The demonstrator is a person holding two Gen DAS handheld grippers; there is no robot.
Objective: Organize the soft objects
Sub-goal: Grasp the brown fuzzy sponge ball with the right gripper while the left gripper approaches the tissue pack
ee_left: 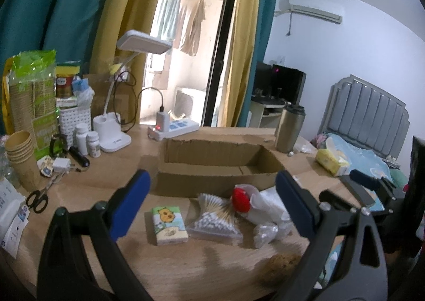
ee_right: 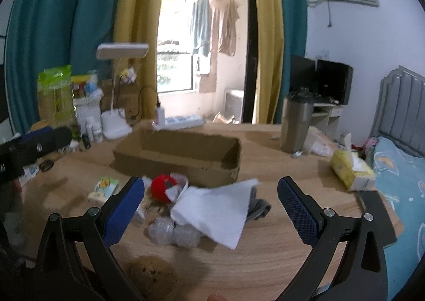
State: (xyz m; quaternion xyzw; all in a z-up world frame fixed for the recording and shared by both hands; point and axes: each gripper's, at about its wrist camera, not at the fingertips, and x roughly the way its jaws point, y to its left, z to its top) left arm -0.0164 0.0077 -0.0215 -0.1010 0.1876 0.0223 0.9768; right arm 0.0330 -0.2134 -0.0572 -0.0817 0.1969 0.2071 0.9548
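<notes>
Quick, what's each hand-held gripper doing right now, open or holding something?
Left hand-held gripper: open, holding nothing, above the cotton swabs.
Right hand-held gripper: open, holding nothing, above the white tissue.

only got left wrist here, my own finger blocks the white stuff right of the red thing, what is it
Observer: A crumpled white sheet lying on the table in front of the box.
Operator: anything under it
Observer: Yes, a grey cloth sticks out from under its right edge.
Operator: right side open or shut
Observer: The right hand-held gripper is open, and the sheet shows between its fingers.
</notes>
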